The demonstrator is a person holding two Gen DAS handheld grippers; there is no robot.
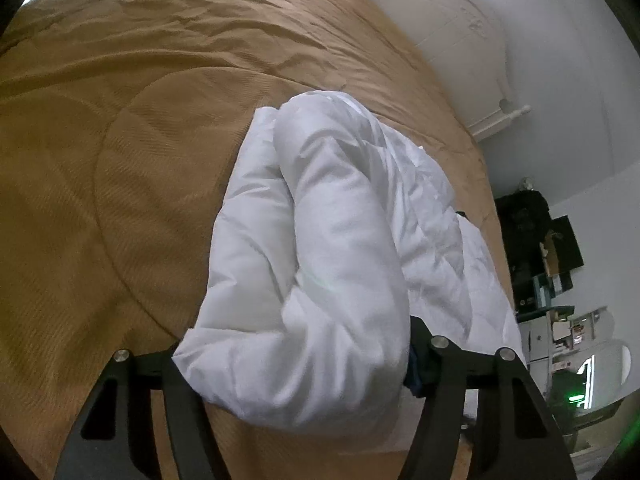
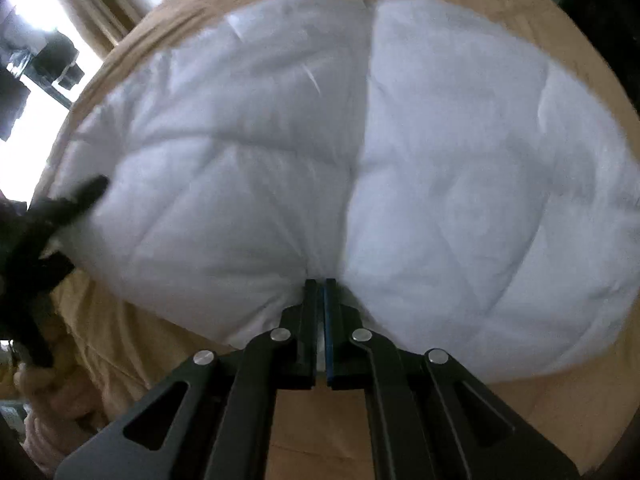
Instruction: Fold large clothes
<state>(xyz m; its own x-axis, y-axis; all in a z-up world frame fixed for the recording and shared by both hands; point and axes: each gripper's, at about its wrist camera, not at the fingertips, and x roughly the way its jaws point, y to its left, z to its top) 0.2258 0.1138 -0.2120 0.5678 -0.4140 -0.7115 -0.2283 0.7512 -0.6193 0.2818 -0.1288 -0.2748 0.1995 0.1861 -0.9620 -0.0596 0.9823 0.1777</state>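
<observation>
A white puffy quilted garment (image 1: 320, 240) lies on a tan bedspread (image 1: 120, 140). In the left wrist view a thick folded roll of it fills the wide gap between the fingers of my left gripper (image 1: 296, 356), whose jaws stand far apart around it. In the right wrist view the garment (image 2: 340, 140) spreads wide and flat, with a seam down its middle. My right gripper (image 2: 319, 284) is shut on the garment's near edge at that seam. The left gripper (image 2: 80, 200) shows as a dark blur at the garment's left edge.
The bedspread (image 2: 320, 420) covers the bed all round the garment. A white headboard (image 1: 460, 40) and wall lie at the far right. Dark shelves with clutter (image 1: 540, 248) stand beyond the bed's right edge. A bright window and curtains (image 2: 60, 20) are at upper left.
</observation>
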